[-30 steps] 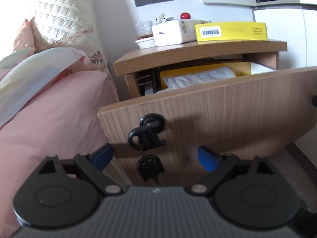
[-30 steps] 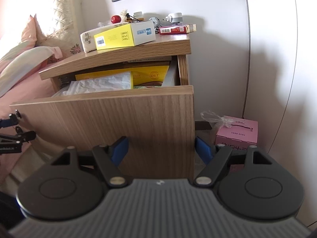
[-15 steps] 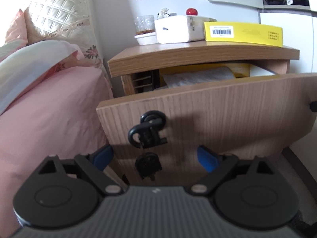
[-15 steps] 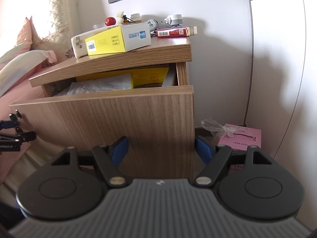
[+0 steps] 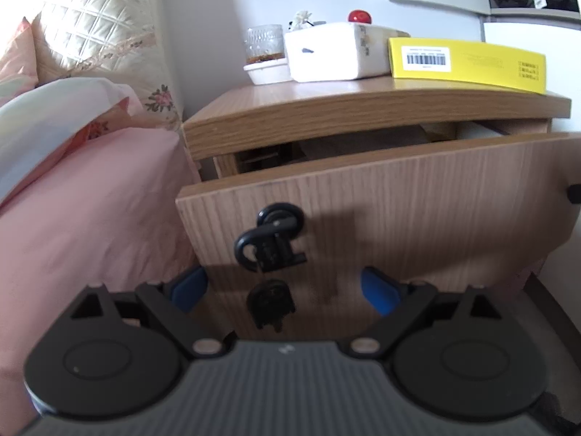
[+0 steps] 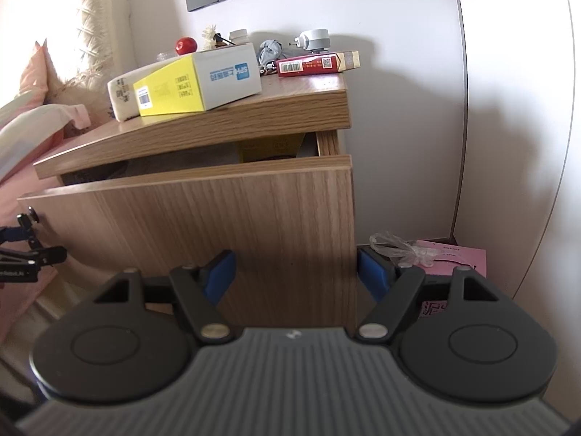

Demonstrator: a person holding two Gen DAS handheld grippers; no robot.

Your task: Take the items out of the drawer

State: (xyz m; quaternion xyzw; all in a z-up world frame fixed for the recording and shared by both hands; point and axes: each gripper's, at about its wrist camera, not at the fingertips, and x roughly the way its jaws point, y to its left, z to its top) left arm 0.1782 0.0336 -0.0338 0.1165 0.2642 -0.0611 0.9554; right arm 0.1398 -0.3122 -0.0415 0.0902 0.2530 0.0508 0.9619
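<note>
The wooden nightstand's drawer (image 5: 399, 196) is pulled out, with a black lock and hanging keys (image 5: 270, 243) on its front. My left gripper (image 5: 287, 287) is open and empty, low in front of the drawer front near the keys. My right gripper (image 6: 296, 272) is open and empty, low before the drawer's right end (image 6: 254, 218). A yellow item (image 6: 270, 147) shows dimly inside the drawer; the rest of the contents are hidden behind the drawer front.
On the nightstand top (image 6: 232, 116) lie a yellow and white box (image 6: 196, 83), a white tissue pack (image 5: 326, 54), a red box (image 6: 316, 63) and a glass (image 5: 263, 45). A pink bed (image 5: 90, 200) is at left. A pink box (image 6: 450, 258) lies on the floor by the white wardrobe (image 6: 519, 127).
Both grippers have dropped lower, so the view over the drawer front into the drawer has closed off. The white bag and yellow items inside are now mostly hidden. Both stay open.
</note>
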